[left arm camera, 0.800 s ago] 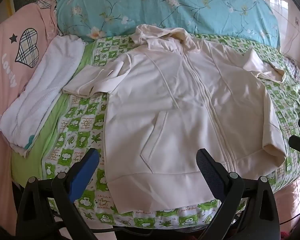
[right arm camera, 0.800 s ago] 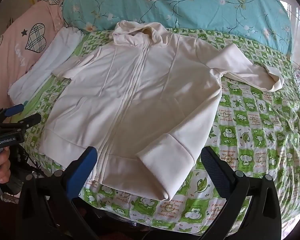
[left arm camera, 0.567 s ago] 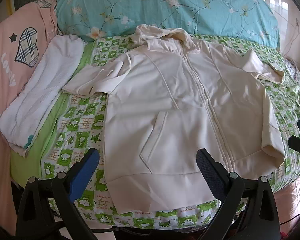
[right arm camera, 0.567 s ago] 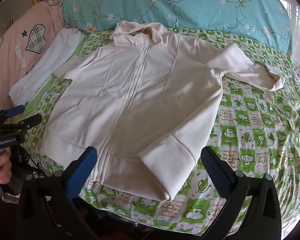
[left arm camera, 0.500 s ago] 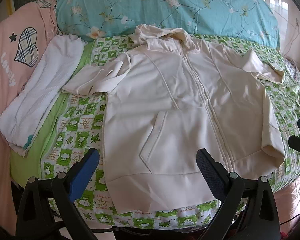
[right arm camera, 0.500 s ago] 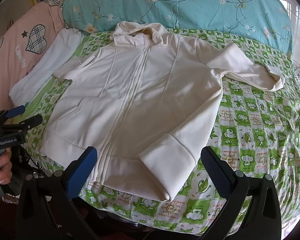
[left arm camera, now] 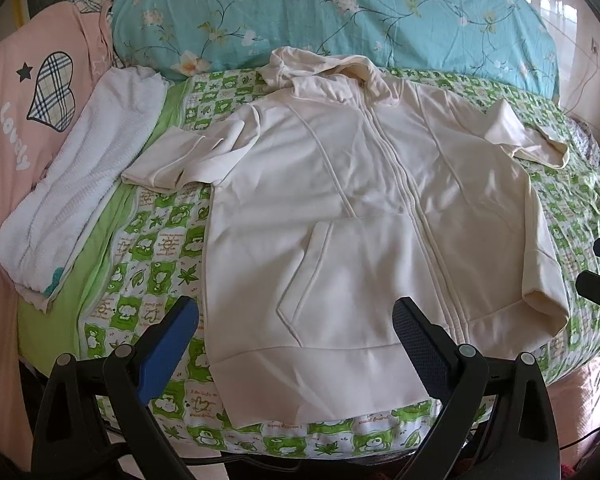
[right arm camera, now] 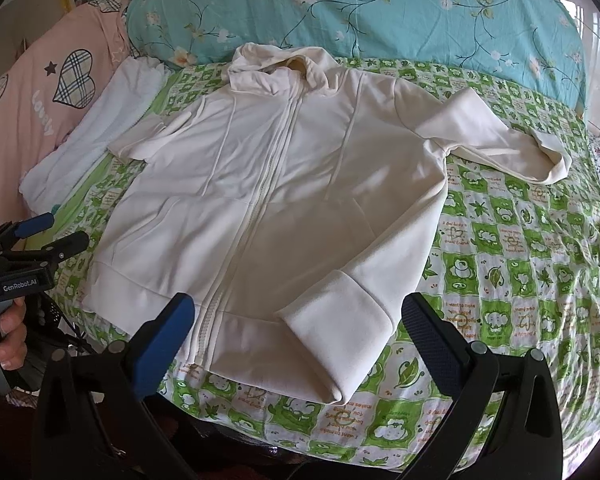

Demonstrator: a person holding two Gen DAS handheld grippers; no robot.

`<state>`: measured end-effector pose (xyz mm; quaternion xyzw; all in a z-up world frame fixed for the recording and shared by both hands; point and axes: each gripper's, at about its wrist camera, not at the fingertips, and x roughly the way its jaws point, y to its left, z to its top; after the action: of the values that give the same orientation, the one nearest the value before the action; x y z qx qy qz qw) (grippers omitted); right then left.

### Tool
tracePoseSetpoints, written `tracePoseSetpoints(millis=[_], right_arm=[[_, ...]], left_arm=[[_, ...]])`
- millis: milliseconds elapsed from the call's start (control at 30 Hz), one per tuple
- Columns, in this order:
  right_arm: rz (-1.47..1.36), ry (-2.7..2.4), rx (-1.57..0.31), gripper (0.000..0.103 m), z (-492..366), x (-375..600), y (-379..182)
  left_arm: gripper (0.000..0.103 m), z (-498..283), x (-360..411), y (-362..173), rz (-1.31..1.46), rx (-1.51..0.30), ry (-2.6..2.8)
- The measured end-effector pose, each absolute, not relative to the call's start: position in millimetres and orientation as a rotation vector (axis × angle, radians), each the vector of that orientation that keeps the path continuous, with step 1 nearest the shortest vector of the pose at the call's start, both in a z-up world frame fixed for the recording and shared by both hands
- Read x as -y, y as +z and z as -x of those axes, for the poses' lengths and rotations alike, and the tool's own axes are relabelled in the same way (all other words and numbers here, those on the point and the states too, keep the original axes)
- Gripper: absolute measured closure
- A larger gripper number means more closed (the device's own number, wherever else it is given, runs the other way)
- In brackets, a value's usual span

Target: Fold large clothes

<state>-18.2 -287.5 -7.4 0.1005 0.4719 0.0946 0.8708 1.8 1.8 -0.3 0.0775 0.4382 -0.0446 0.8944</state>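
Note:
A cream zip-up hoodie (left arm camera: 360, 216) lies front up on the green patterned bed sheet (left arm camera: 156, 240), hood toward the pillows. It also shows in the right wrist view (right arm camera: 284, 208). Its left sleeve (left arm camera: 176, 164) is bunched short; its right sleeve (right arm camera: 500, 144) stretches out to the side. The right bottom corner (right arm camera: 336, 340) is folded up over itself. My left gripper (left arm camera: 296, 340) is open and empty above the hem. My right gripper (right arm camera: 300, 332) is open and empty above the folded corner.
A folded white towel (left arm camera: 76, 192) lies left of the hoodie. A pink pillow (left arm camera: 16, 120) and a teal floral pillow (left arm camera: 340, 12) line the back. The bed's front edge runs just below the hem. The left gripper's body (right arm camera: 24, 260) shows at the right wrist view's left edge.
Both grippers have drifted very slightly; the hoodie has not moved and both grippers stay open.

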Motion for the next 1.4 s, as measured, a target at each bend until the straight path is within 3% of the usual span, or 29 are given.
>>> tracePoseSetpoints(millis=[800,1233,1300,1400], right_arm=[[-0.241,0.199,-0.979,0.0,11,292,-15],[-0.334,0.06,-0.931,0.0,-17,363,-32],[-0.331,0.012,-0.912,0.002,-27,385,-32],[-0.321,-0.084,-0.882,0.011,-48,430,-33]], left_arm=[[0.005,-16,-4,-12,-0.02,-0.941,-0.171],[0.005,-47,1,-25,-0.043,-0.96,-0.137],[0.005,-55,3,-25,-0.033,-0.935,-0.138],[0.005,-69,7,-24,-0.027,-0.906,-0.159]])
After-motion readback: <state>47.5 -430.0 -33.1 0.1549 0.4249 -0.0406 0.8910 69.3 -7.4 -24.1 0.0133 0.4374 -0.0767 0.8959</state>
